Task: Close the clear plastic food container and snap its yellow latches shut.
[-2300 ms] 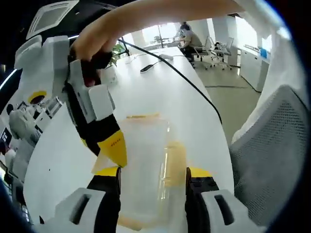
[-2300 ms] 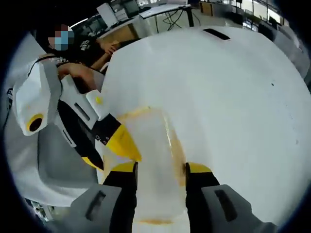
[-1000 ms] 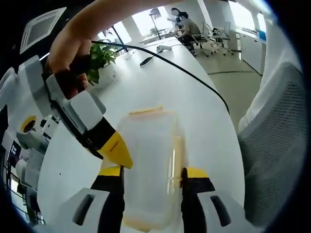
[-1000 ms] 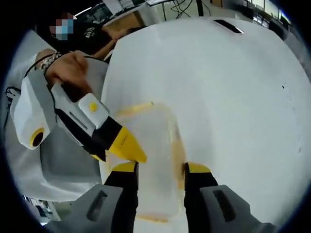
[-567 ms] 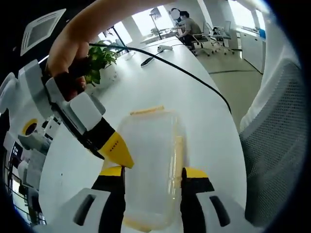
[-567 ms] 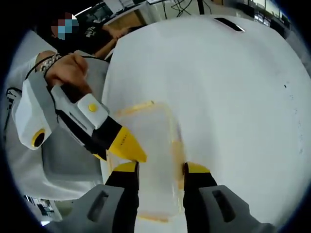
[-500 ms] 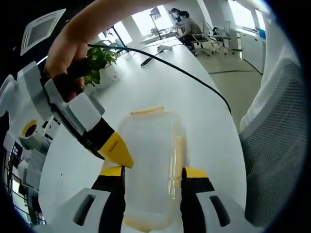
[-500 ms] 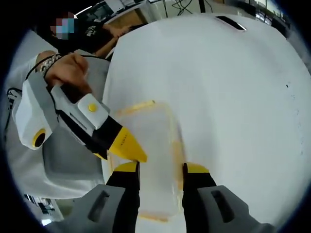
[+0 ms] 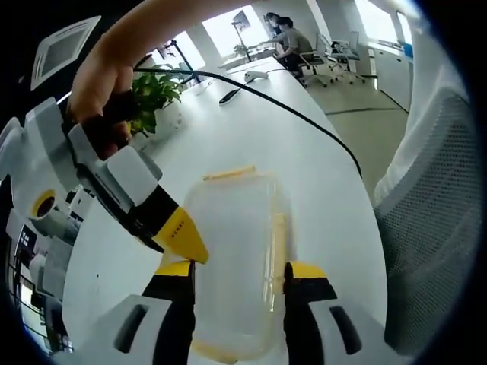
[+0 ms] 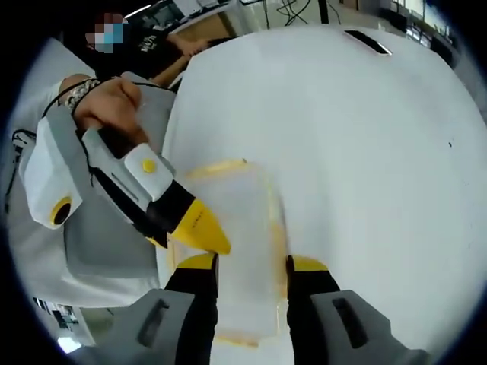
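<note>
The clear plastic food container (image 9: 232, 251) lies on the white table (image 9: 251, 137) with its lid on. One yellow latch (image 9: 227, 174) sits at its far end and another (image 9: 278, 239) runs along its right side. My left gripper (image 9: 238, 270) has a jaw pressed against each long side. A hand holds the right gripper (image 9: 186, 242), whose yellow tip touches the container's left edge. In the right gripper view the container (image 10: 243, 243) sits the same way between the jaws of my right gripper (image 10: 251, 264), and the left gripper (image 10: 205, 228) points at its left edge.
A black cable (image 9: 289, 114) runs across the table past a potted plant (image 9: 152, 95). A grey mesh chair (image 9: 434, 228) stands at the table's right edge. A flat black object (image 10: 365, 42) lies far off on the table. A person sits behind the left gripper (image 10: 144, 46).
Over the last two seconds both pairs of jaws have drawn slightly closer around the container. The side latch now lies narrower and flatter. In the last half second almost nothing has moved.
</note>
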Demonstrator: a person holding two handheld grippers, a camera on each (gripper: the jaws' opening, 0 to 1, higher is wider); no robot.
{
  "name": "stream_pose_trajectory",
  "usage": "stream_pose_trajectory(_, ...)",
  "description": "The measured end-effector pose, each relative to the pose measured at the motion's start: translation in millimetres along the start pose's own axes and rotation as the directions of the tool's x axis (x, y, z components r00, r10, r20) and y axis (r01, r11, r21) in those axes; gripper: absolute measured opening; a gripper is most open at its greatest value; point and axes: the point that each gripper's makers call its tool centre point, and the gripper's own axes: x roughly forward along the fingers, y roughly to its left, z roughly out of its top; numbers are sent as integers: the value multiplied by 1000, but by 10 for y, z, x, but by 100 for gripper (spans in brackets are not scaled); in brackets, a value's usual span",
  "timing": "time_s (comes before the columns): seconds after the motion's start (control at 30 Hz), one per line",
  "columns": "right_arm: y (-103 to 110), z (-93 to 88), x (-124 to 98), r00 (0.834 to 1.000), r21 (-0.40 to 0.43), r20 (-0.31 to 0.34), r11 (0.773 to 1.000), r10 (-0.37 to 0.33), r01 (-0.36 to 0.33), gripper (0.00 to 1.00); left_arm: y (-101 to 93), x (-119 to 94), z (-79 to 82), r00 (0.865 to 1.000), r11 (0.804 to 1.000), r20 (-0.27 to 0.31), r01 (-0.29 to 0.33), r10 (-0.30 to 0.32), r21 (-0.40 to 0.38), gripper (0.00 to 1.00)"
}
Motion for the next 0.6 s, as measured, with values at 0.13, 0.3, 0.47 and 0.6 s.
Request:
stream_pose_trajectory(0.13, 4, -1, 6, 999, -28, -15, 999, -40, 40, 31, 5, -11, -1, 1000, 1000, 9, 13, -13, 6, 41)
stream_pose_trajectory(0.3, -9, -12, 31, 997, -21, -9, 997, -80, 79, 33, -6, -41, -20, 1000, 997, -4, 23, -23, 79, 41)
stream_pose_trajectory(0.47, -112, -146, -60, 987, -18, 19, 986, -162, 163, 41, -50, -157, -102, 999, 997, -32, 35, -33, 73, 51)
stream_pose_trajectory(0.6, -49, -222, -172, 983, 13, 67, 985, -173, 173, 49, -73, -288, -84, 996, 996, 3, 87, -87, -10, 73)
